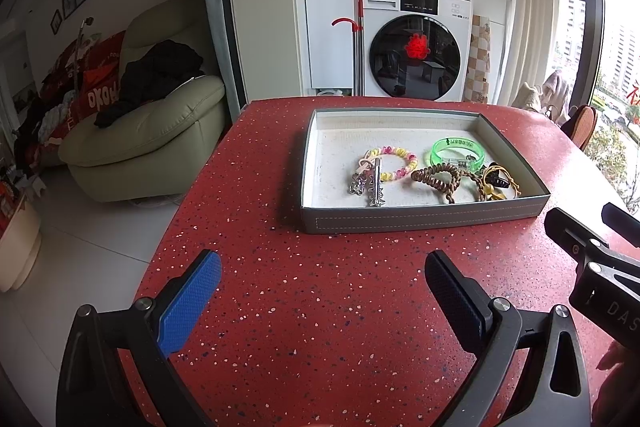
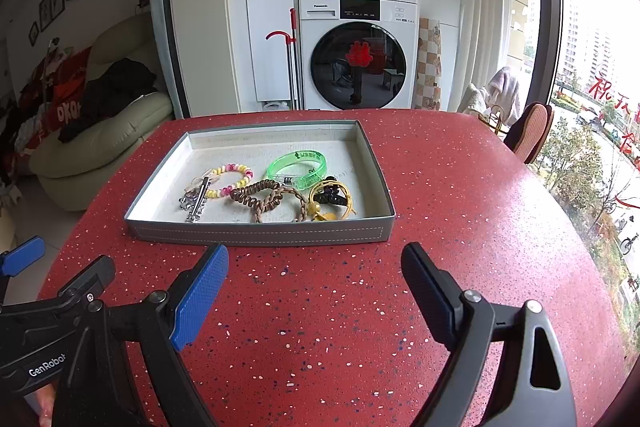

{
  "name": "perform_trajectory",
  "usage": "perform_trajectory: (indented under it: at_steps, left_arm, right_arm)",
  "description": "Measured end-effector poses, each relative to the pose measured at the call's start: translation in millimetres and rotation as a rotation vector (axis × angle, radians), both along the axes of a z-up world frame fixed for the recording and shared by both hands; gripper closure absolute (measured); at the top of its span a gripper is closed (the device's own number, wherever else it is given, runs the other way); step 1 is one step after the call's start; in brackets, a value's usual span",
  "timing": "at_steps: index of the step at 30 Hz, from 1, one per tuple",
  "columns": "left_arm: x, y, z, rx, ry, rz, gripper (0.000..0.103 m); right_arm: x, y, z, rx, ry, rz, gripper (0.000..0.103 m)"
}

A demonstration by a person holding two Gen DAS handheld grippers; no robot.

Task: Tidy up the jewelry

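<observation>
A grey tray (image 1: pixel 424 219) (image 2: pixel 260 233) sits on the red speckled table (image 1: pixel 320 307) (image 2: pixel 320 307). In it lie a pink-yellow spiral bracelet (image 1: pixel 394 163) (image 2: pixel 232 179), a silver clip (image 1: pixel 376 187) (image 2: pixel 196 201), a green bangle (image 1: pixel 458 151) (image 2: pixel 298 165), brown coil hair ties (image 1: pixel 438 177) (image 2: pixel 260 199), a braided tie (image 2: pixel 302 207) and a black-yellow claw clip (image 1: pixel 498 181) (image 2: pixel 330 197). My left gripper (image 1: pixel 322 275) is open and empty, in front of the tray. My right gripper (image 2: pixel 316 267) is open and empty, just before the tray's front wall.
A cream sofa (image 1: pixel 148 131) with clothes stands left of the table. Stacked washing machines (image 1: pixel 416 47) are behind it. A chair (image 2: pixel 532 131) and a window are to the right. The table's left edge curves near my left gripper.
</observation>
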State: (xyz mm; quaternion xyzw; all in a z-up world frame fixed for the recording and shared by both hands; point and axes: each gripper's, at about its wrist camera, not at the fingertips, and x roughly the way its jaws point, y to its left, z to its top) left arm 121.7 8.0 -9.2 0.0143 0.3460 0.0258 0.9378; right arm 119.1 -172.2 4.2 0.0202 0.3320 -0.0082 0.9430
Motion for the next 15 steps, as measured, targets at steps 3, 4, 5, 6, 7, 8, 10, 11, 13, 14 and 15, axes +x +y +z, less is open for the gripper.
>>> perform_trajectory:
  at_steps: [3,4,5,6,7,8,10,11,13,14,15]
  left_arm:
    - [0.0,-0.1,-0.2,-0.001,0.001,0.000,0.000]
    - [-0.5,0.2,-0.4,-0.001,0.001,0.000,0.000]
    - [0.0,-0.2,-0.1,-0.001,0.002,0.000,0.000]
    - [-0.3,0.0,-0.3,0.000,0.002,0.000,0.000]
    - [-0.1,-0.1,-0.1,-0.001,0.002,0.000,0.000]
    - [-0.3,0.1,-0.2,-0.002,0.001,0.001,0.000]
    - [-0.5,0.0,-0.3,-0.002,0.002,0.002,0.000]
    - [-1.1,-0.3,-1.2,-0.002,0.002,0.003,0.000]
    - [-1.5,-0.3,-1.7,0.001,0.002,0.003,0.000]
    - [-1.7,-0.4,-2.3,0.001,0.003,0.003,0.000]
    - [-1.9,-0.3,-2.7,0.000,0.003,0.003,0.000]
  right_arm:
    - [0.1,-0.2,0.0,0.002,0.001,0.000,0.013]
    - [0.1,0.0,0.1,0.001,0.000,0.000,0.013]
    - [0.0,0.1,0.0,0.000,0.000,0.000,0.013]
    - [0.0,-0.1,0.0,0.001,0.000,0.001,0.013]
    - [0.1,-0.2,0.0,0.002,0.001,0.000,0.013]
    - [0.1,-0.2,0.1,0.002,0.001,0.001,0.013]
    - [0.0,0.0,-0.2,0.002,0.001,0.000,0.013]
    - [-0.1,0.3,-0.1,0.002,0.001,0.001,0.013]
    - [0.0,0.3,0.0,0.002,0.000,0.001,0.013]
    - [-0.1,0.2,0.0,0.001,0.000,0.000,0.013]
    - [0.0,0.0,0.0,0.003,0.001,-0.001,0.013]
